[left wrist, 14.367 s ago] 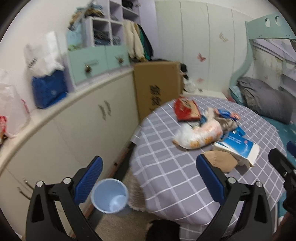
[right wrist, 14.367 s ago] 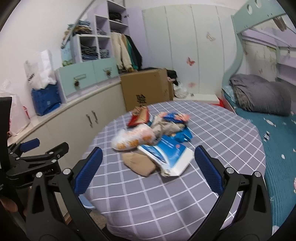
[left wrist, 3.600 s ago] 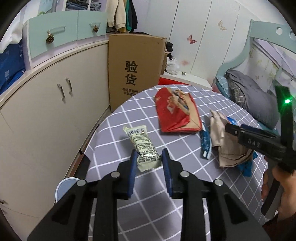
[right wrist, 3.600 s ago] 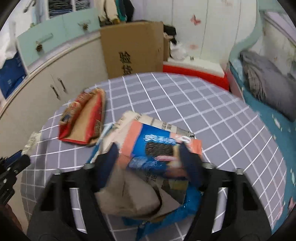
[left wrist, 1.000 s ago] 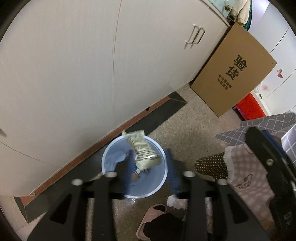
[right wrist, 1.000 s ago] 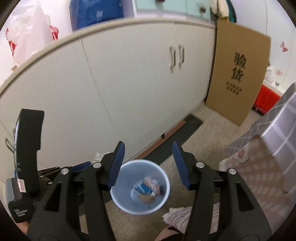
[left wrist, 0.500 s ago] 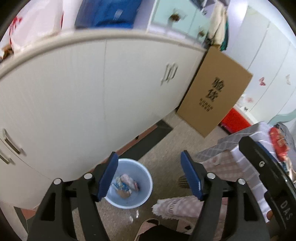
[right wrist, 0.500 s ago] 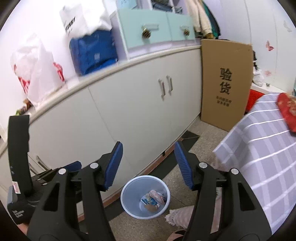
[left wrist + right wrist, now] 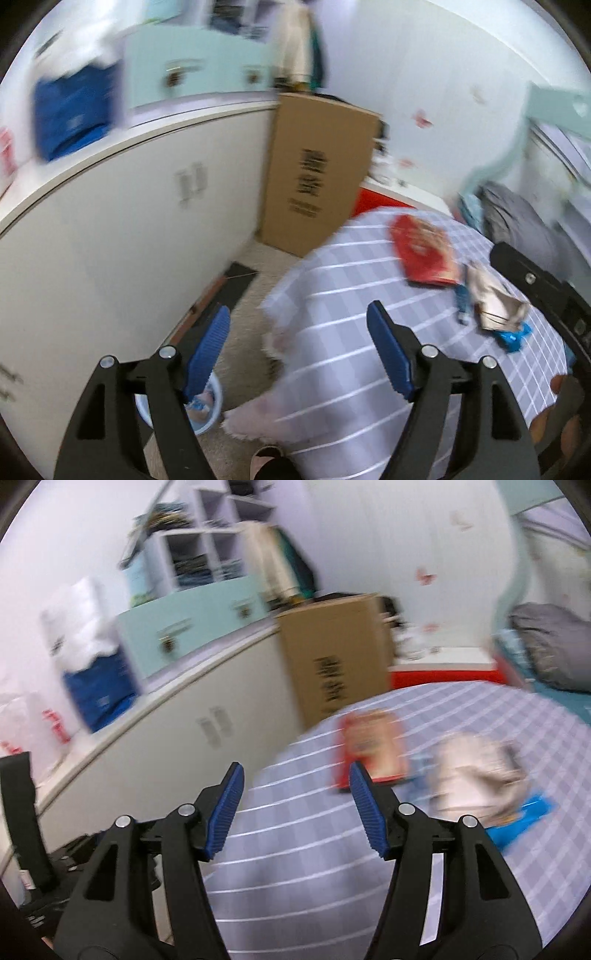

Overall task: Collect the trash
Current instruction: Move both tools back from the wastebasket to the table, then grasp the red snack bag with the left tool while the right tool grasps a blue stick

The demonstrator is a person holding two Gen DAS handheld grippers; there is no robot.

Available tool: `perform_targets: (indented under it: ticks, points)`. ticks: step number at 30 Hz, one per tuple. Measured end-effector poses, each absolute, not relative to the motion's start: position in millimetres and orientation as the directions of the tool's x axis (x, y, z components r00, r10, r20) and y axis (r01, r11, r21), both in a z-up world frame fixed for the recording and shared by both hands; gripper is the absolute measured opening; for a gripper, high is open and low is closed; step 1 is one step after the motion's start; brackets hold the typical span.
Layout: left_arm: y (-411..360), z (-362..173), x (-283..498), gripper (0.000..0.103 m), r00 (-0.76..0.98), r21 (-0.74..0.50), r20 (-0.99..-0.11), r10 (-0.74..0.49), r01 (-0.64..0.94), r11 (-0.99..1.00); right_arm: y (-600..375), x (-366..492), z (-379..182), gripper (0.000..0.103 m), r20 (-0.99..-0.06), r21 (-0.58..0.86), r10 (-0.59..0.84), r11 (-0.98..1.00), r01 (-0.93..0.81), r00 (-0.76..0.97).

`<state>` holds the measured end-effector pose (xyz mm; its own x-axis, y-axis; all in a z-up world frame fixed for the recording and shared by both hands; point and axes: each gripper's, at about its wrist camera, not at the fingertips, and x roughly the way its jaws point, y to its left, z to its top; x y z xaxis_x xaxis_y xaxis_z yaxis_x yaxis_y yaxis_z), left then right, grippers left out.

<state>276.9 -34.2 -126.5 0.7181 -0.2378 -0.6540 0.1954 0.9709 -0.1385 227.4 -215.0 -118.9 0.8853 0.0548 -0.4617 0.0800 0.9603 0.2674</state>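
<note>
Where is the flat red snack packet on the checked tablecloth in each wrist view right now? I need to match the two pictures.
Left wrist: the flat red snack packet lies right of centre, on the far part of the checked tablecloth.
Right wrist: the packet lies near centre, blurred, just past the right finger's tip.
Shared landmark: the tall brown cardboard box stands behind it in both views.

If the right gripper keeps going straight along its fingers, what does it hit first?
Most likely the checked tablecloth: the open right gripper points over the table's near edge, with the red snack bag lying just right of that line. Motion blur leaves depth uncertain.
</note>
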Motion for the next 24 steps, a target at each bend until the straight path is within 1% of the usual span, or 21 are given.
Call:
perform_targets:
  ticks: [3, 6, 9, 14, 16, 17, 18, 19, 20, 21, 24]
  points:
    - [-87, -130, 281, 0.075, 0.697, -0.103, -0.657, -0.287, 0.294, 0.950, -255, 227, -124, 0.059, -0.482, 0.249, -0.016, 0.956, 0.155, 0.876]
    - [-131, -134, 289, 0.075, 0.688, -0.039, -0.670, -0.279, 0.343, 0.939, -281, 230, -131, 0.059, -0.504, 0.250, -0.049, 0.948, 0.200, 0.862]
    - [-164, -135, 299, 0.075, 0.695, 0.001, -0.665, -0.274, 0.367, 0.930, -300, 230, -137, 0.059, -0.516, 0.250, -0.069, 0.941, 0.227, 0.854]
    - [-193, -144, 325, 0.075, 0.684, 0.035, -0.683, -0.258, 0.383, 0.923, -321, 234, -145, 0.059, -0.529, 0.250, -0.079, 0.937, 0.244, 0.845]
    - [-199, -149, 336, 0.069, 0.688, 0.050, -0.685, -0.238, 0.370, 0.928, -325, 237, -147, 0.059, -0.536, 0.262, -0.066, 0.935, 0.241, 0.841]
    - [-199, -152, 340, 0.059, 0.679, 0.042, -0.693, -0.240, 0.371, 0.928, -325, 239, -148, 0.059, -0.540, 0.265, -0.059, 0.935, 0.236, 0.840]
    - [-199, -154, 346, 0.052, 0.663, 0.020, -0.705, -0.253, 0.375, 0.927, -324, 240, -149, 0.059, -0.543, 0.262, -0.058, 0.936, 0.234, 0.838]
    - [-198, -156, 348, 0.050, 0.655, 0.007, -0.710, -0.259, 0.373, 0.928, -324, 242, -150, 0.059, -0.547, 0.260, -0.050, 0.939, 0.226, 0.836]
    - [-199, -158, 352, 0.039, 0.648, 0.001, -0.716, -0.259, 0.372, 0.928, -323, 244, -150, 0.059, -0.548, 0.260, -0.044, 0.940, 0.220, 0.835]
    - [-201, -161, 354, 0.022, 0.641, 0.004, -0.722, -0.262, 0.381, 0.924, -322, 246, -152, 0.059, -0.552, 0.263, -0.040, 0.940, 0.220, 0.833]
    - [-192, -159, 349, 0.021, 0.667, 0.010, -0.706, -0.239, 0.346, 0.938, -321, 252, -153, 0.059, -0.561, 0.285, -0.010, 0.937, 0.204, 0.828]
